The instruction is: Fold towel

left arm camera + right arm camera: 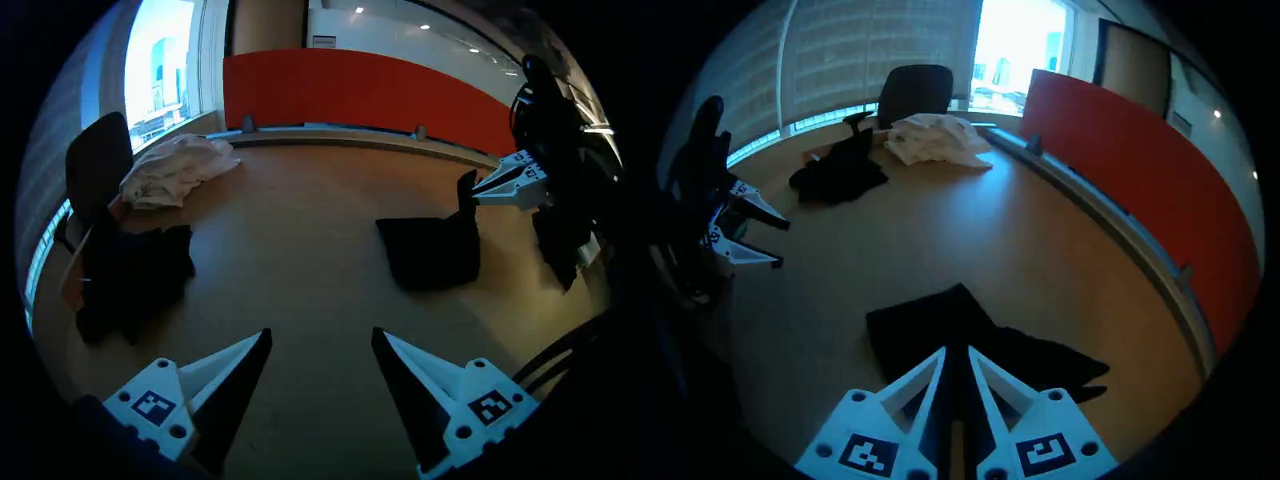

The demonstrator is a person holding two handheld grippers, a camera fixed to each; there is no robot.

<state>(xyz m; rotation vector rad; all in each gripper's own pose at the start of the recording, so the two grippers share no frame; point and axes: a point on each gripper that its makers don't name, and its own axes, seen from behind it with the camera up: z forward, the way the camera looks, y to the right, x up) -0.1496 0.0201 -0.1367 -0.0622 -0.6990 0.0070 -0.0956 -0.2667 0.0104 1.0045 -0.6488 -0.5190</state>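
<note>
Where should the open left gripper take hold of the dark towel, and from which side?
Grip the free corner of the dark towel nearest the left gripper, coming in low from that gripper's side. The towel lies flat on the table there, so one finger probably must slide under the edge. The right gripper pinches the far end, lifted.

The left tongs [320,364] point downward, their two fingers spread wide with nothing between them, well apart from the black towel [432,252]. The right tongs [958,384] sit at that towel's edge, opposite the left pair, fingers set nearly together and pinching a lifted corner of the cloth.
</note>
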